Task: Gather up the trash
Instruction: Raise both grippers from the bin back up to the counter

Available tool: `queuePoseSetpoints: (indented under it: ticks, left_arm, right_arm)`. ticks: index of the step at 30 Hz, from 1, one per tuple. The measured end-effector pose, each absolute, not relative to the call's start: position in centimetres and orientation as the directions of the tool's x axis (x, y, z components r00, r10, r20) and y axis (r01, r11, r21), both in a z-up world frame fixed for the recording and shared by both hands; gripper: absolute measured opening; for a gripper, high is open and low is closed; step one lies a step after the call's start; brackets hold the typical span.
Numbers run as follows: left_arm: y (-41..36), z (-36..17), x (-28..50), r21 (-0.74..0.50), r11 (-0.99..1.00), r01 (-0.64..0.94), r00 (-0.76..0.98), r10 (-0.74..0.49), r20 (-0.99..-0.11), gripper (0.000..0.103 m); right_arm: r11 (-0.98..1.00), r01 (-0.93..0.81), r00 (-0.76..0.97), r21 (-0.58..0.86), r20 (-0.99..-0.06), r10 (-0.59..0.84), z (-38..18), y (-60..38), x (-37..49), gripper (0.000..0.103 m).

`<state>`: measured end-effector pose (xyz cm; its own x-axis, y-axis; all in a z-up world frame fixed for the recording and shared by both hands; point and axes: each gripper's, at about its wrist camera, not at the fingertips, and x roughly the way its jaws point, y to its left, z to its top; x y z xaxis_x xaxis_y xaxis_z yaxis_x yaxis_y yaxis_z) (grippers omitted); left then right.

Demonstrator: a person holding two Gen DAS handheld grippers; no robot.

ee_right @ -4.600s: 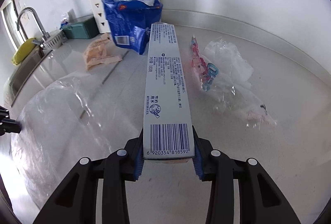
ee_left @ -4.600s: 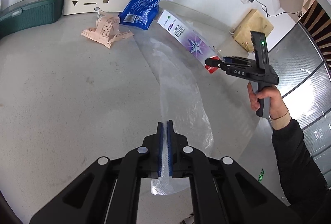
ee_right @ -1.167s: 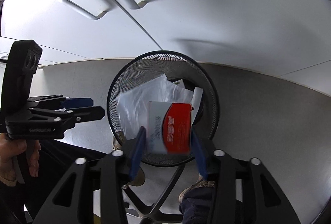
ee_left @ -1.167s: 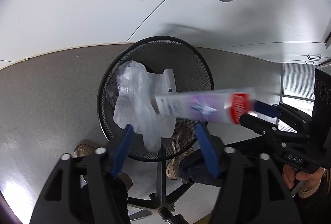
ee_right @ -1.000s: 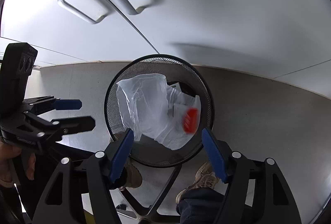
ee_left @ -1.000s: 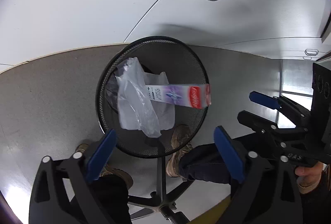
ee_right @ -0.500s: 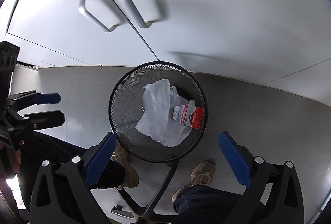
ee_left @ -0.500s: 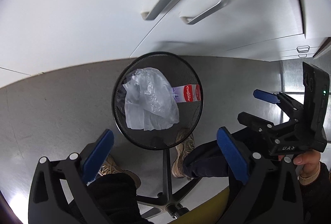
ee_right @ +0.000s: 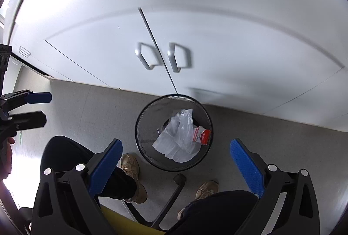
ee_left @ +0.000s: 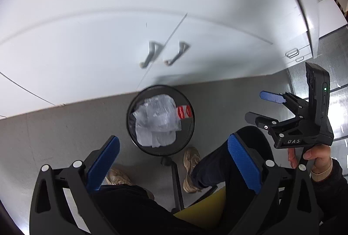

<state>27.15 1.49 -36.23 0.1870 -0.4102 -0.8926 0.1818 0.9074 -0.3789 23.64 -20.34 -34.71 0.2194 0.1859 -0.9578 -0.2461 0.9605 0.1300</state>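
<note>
I am holding the left tool [ee_left: 171, 167] with its blue pads spread wide, gripping and touching nothing. I am holding the right tool [ee_right: 174, 166] spread equally wide, also empty. Both are pointing down over the black mesh wastebasket [ee_right: 141, 126] standing on the grey floor [ee_right: 91, 109] beside the white cabinet doors [ee_right: 195, 39]. Inside the basket, the clear plastic bag [ee_right: 177, 139] is lying crumpled, with the toothpaste box [ee_right: 201, 135] apparently resting against its right side.
</note>
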Motion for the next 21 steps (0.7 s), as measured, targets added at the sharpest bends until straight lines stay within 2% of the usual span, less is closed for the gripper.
queuePoseSetpoints:
  ticks: [13,21]
  left_arm:
    - [3.6,-19.7,23.4,-0.290,0.914,0.284,0.447,-0.394,-0.803,0.099]
    - [5.2,-11.6,22.5,-0.229,0.930,0.287,0.568,-0.358,-0.742,0.099]
  right_arm:
    - [0.944,-0.330,0.477,0.001,-0.863,0.168,-19.7,-19.7,20.5,0.100]
    - [0.935,-0.351,0.584,-0.046,-0.791,0.180,-12.1,-19.8,19.4,0.100]
